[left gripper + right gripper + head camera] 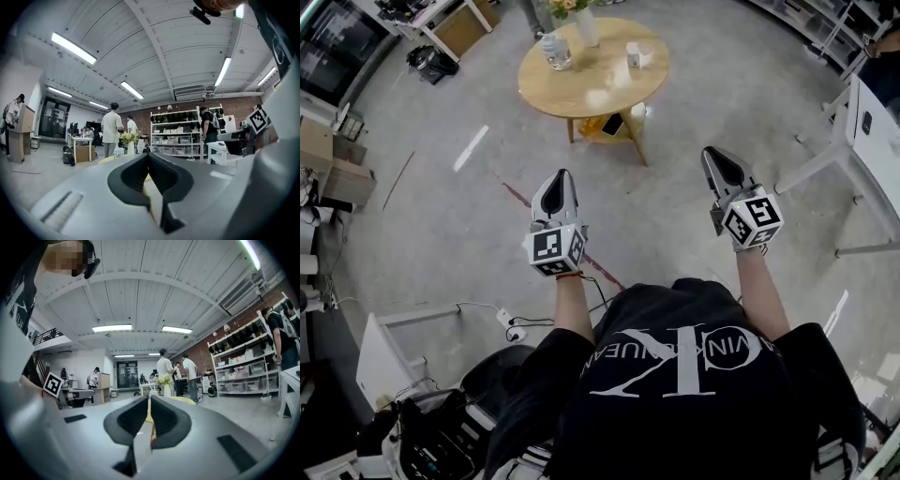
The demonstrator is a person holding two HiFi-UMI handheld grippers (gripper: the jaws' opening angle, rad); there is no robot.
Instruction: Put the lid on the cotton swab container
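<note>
A round wooden table point(572, 89) stands ahead of me on the grey floor, well beyond both grippers. On it sits a small white container point(633, 53), too small to make out in detail, and a pale round thing point(598, 97) lies near the table's front. My left gripper point(562, 176) and right gripper point(713, 153) are held out in the air side by side, pointing toward the table. Both are shut with nothing between their jaws. The left gripper point(149, 157) and right gripper point(149, 399) each show only a thin slit in their own views.
The table also carries a clear bottle point(556, 51) and a vase of flowers point(586, 23). A phone point(612, 124) lies on its lower shelf. A white table point(872, 122) stands at the right, and cables point(511, 328) lie at my feet. People point(111, 129) stand by shelving point(178, 136) behind.
</note>
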